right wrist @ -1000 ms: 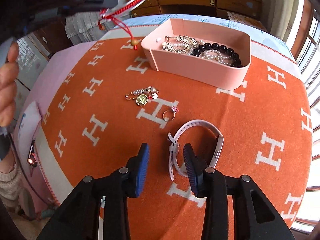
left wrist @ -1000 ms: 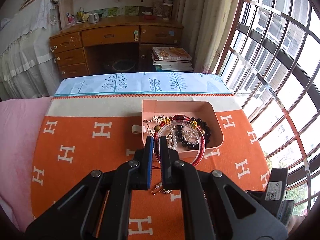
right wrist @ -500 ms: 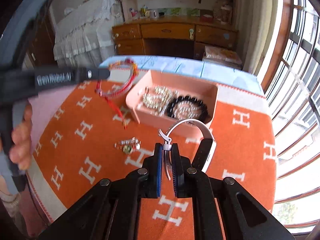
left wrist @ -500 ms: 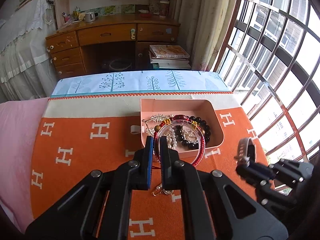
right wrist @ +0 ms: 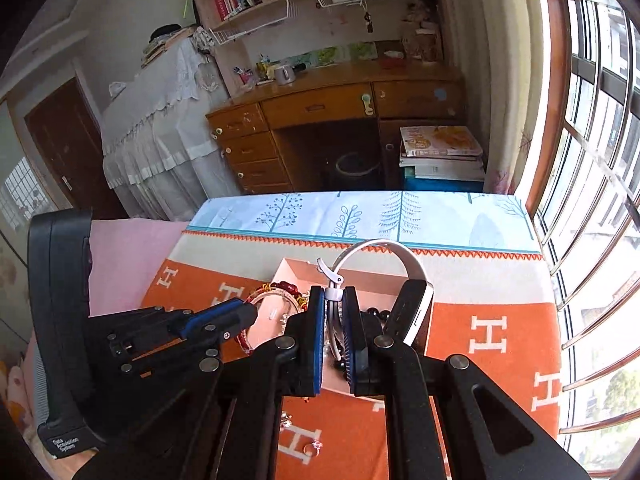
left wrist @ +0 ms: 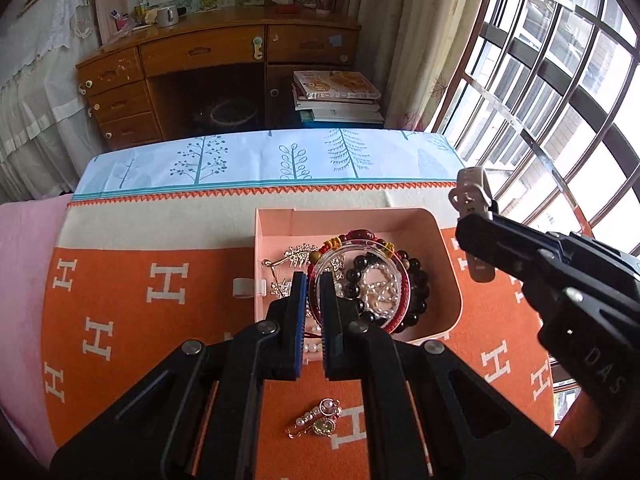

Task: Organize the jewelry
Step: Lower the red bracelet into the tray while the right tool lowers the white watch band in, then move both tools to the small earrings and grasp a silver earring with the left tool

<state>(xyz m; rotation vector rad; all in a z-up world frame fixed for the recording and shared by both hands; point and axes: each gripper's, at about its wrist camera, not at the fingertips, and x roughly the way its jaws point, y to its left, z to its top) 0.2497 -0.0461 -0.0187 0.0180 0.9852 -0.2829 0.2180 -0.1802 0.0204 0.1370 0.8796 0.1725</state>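
My left gripper (left wrist: 312,280) is shut on a red cord bracelet (left wrist: 362,235), which hangs over the pink box (left wrist: 352,220). The box holds black beads, pearls and gold pieces. My right gripper (right wrist: 333,292) is shut on the strap of a white watch (right wrist: 380,248), held in the air just above the box's near wall (right wrist: 298,272). The left wrist view shows the right gripper (left wrist: 474,224) at the box's right side with the watch (left wrist: 472,196) sticking up. In the right wrist view the left gripper (right wrist: 248,314) sits to the left with the bracelet (right wrist: 280,290).
The box stands on an orange cloth (left wrist: 120,300) with white H marks. A gold pearl brooch (left wrist: 316,424) and a small ring (right wrist: 314,446) lie on the cloth in front of it. Barred windows (left wrist: 560,100) stand close on the right; a wooden desk (left wrist: 220,52) stands beyond the table.
The right gripper shut on the watch strap, lifted it off the cloth and carried it up to the box. The left gripper moved forward over the box with the bracelet.
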